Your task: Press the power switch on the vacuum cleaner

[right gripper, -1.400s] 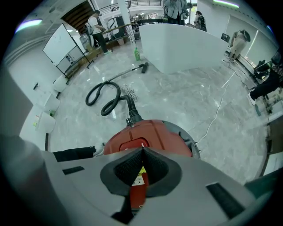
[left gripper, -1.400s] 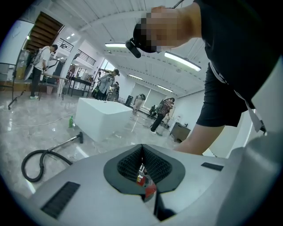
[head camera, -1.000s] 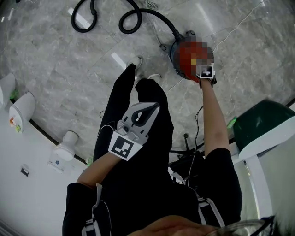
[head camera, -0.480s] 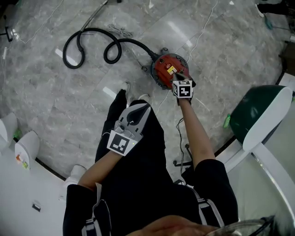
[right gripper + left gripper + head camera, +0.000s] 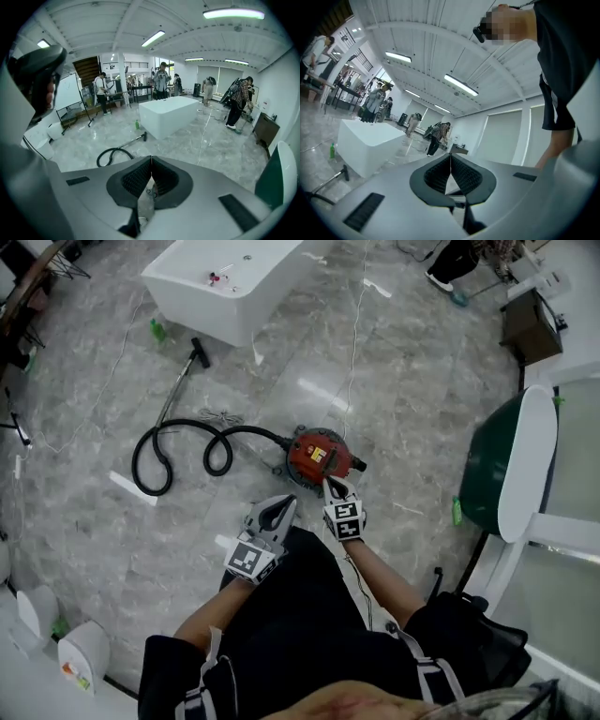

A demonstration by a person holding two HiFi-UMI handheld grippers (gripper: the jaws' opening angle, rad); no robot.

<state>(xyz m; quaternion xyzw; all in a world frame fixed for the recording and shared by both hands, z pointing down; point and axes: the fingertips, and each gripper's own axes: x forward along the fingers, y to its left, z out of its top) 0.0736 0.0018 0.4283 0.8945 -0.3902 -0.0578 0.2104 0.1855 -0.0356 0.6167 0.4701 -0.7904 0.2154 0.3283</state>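
Red vacuum cleaner [image 5: 317, 457] sits on the grey marble floor, well off the near long edge of the white counter [image 5: 202, 282], roughly out from its right-hand corner. Its black hose [image 5: 178, 451] loops away toward the counter's left end. On the right gripper [image 5: 330, 486] the jaws are closed tip to tip w/ nothing btw them. The pointed end is just beside the cleaner's near rim, touching or barely short, can't tell from the head view. The left gripper [image 5: 284, 505] has its jaws pressed together too & is empty, held by the person's legs, apart from the cleaner. Step in hand, I'd judge: the press itself or the last bit of approach. The power switch is too small to pick out on the top. Next move prob. calls for lining the closed right tip over it and pushing straight down, short & firm, w/out sliding the body on the slick floor. Only the head view shows the cleaner's body at all. The right gripper view looks over it across the room: hose, counter's corner & end edge, people beyond. The left gripper view tilts up: ceiling lights, the person's torso, one counter corner low at left.
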